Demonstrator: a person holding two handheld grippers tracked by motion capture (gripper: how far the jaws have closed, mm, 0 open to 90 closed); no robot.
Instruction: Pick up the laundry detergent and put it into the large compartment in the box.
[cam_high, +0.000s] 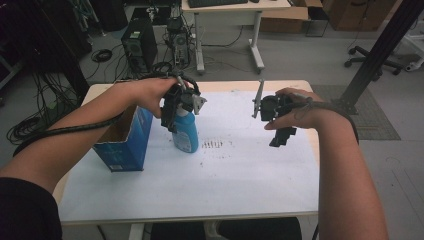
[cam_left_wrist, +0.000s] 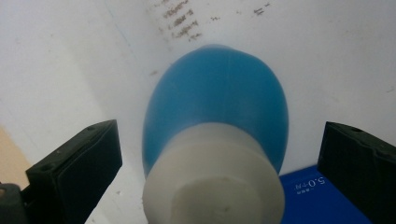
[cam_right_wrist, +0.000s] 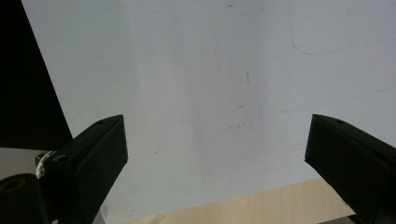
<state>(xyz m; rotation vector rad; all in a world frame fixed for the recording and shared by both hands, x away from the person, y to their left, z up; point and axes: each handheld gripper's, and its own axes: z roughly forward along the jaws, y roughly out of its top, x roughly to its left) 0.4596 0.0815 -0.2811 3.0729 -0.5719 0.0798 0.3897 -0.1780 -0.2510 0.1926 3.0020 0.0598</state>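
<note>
High view: left gripper (cam_high: 175, 116) sits over the top of a blue bottle (cam_high: 185, 134) standing upright on the white sheet (cam_high: 225, 175) covering the table (cam_high: 306, 86). An open blue box (cam_high: 125, 142) stands just left of the bottle, near the table's left edge. The right gripper (cam_high: 282, 135) hangs in the air above the right half of the sheet, well apart from bottle and box.

Left gripper view adds what the high view hides: jaws wide, one each side of the bottle's white cap (cam_left_wrist: 212, 184), gaps on both sides, not touching. Blue body (cam_left_wrist: 217, 98) below the cap, slightly blurred. Corner of the blue box (cam_left_wrist: 317, 198) shows at lower right, just beside the bottle.

Right gripper view: jaws wide, nothing between them, bare white sheet (cam_right_wrist: 210, 93) below. Sheet's edge and a strip of wood tabletop (cam_right_wrist: 261, 205) run along the bottom; dark floor past the table edge at left.

Open room: middle and front of the sheet are bare apart from brown smudges (cam_high: 215, 144) right of the bottle.
</note>
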